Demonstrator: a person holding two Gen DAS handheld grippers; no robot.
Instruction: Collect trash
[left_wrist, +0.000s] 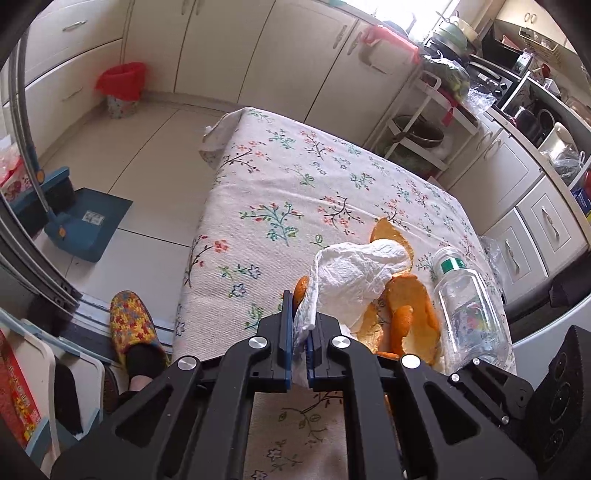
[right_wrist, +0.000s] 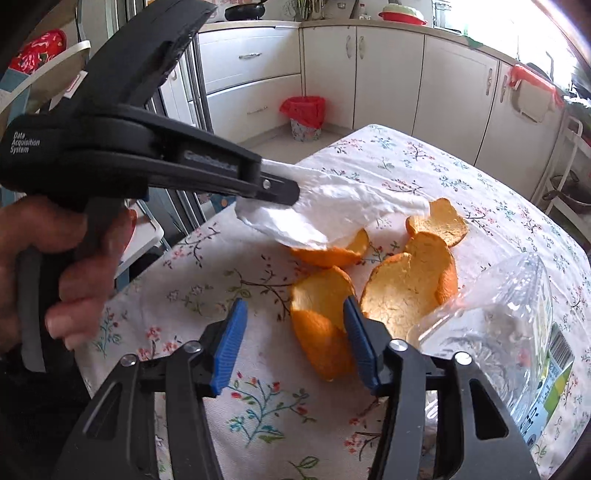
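The right gripper (right_wrist: 295, 343) has its blue fingers wide apart, low over the flowery tablecloth (right_wrist: 258, 406); one orange peel (right_wrist: 321, 332) lies between them, touching the right finger; a clear plastic bottle (right_wrist: 517, 332) lies just beside it; more peels (right_wrist: 417, 280) lie a bit farther on; the left gripper (left_wrist: 300, 328) is pinched tight on a crumpled white tissue (left_wrist: 354, 273), which drapes over the peels; far back, on the floor by the cabinets, stands a bin with a red bag (right_wrist: 304, 118).
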